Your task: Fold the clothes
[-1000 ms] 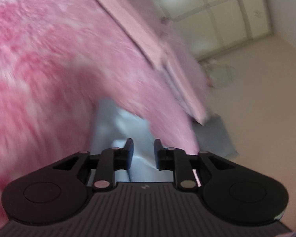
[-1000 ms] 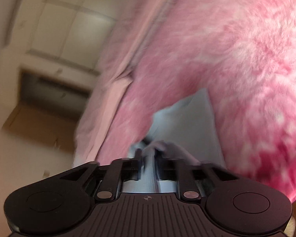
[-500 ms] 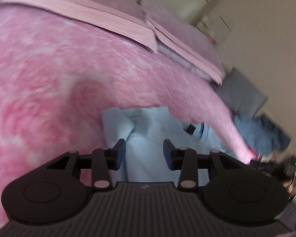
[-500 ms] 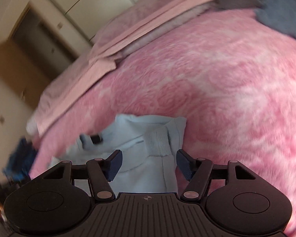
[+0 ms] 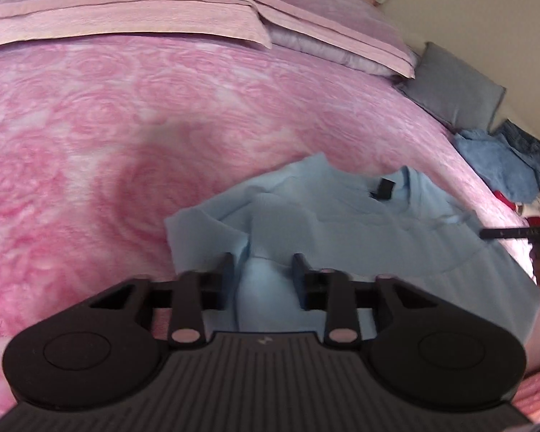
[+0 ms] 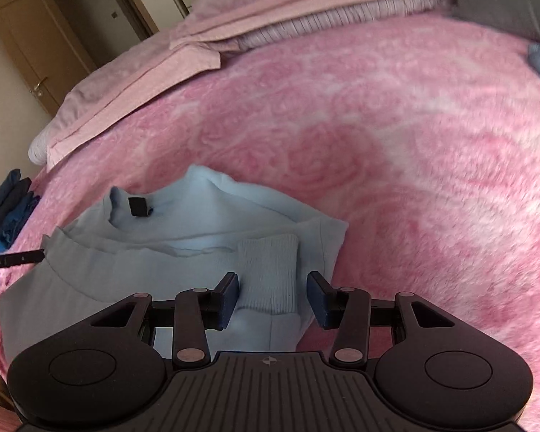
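A light blue sweater (image 5: 360, 230) lies partly folded on the pink fleece bedspread (image 5: 90, 144), its collar with a black label (image 5: 382, 189) turned toward the pillows. My left gripper (image 5: 262, 273) hovers open over the sweater's near left part, holding nothing. In the right wrist view the same sweater (image 6: 154, 252) lies with a ribbed cuff (image 6: 268, 273) folded onto its body. My right gripper (image 6: 273, 297) stands open, its fingers on either side of that cuff, not touching it. Each view shows the tip of the other gripper at its edge.
Pink pillows (image 5: 126, 18) and a grey cushion (image 5: 453, 86) line the head of the bed. A pile of blue and dark clothes (image 5: 500, 162) lies at the bed's edge beside the sweater, seen also as blue clothes (image 6: 7, 208). A wooden door (image 6: 36, 46) stands beyond.
The right gripper was shut on the sweater a second ago and has let go and opened. The left gripper opened wider. Both pulled back, and the sweater now lies flat on the bed.
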